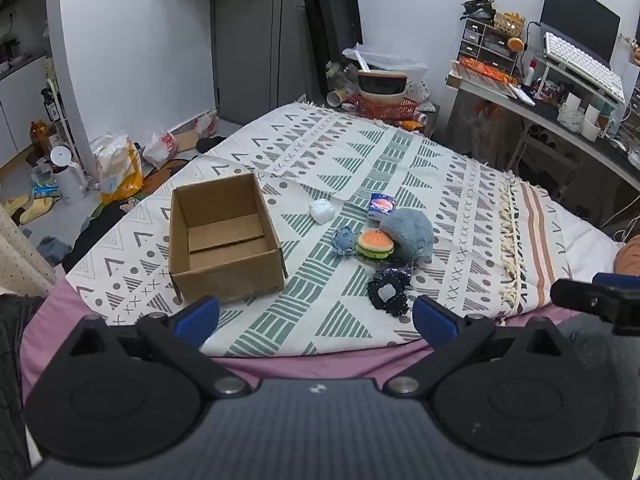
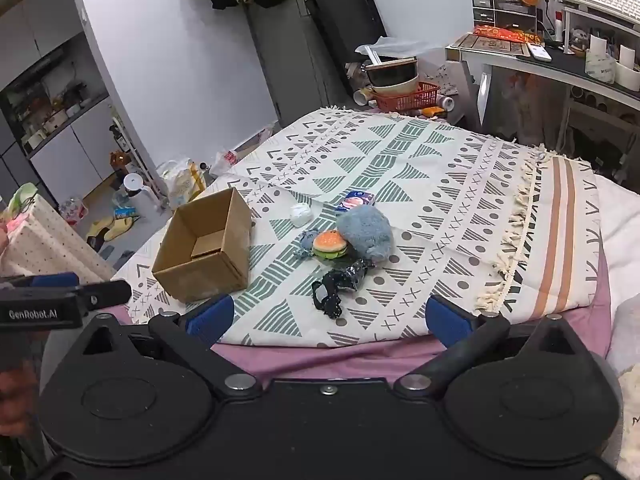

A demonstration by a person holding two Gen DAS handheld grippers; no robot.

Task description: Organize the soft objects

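Both tools hang wide apart and empty-handed over a patterned white-and-green bedspread [image 1: 360, 152]. Ahead and left of the left gripper [image 1: 316, 316] stands an open brown cardboard box [image 1: 224, 240]. Ahead of the right gripper [image 2: 326, 314], left to right, lie a small white soft lump [image 2: 300, 214], a pale blue plush toy [image 2: 306, 242], an orange-and-green burger-shaped squishy [image 2: 329, 245] touching a round grey-blue furry plush [image 2: 366, 232], and nearest, a black lacy scrunchie [image 2: 330, 292].

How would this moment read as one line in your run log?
left gripper open | right gripper open | cardboard box empty | soft toys on blanket, untouched
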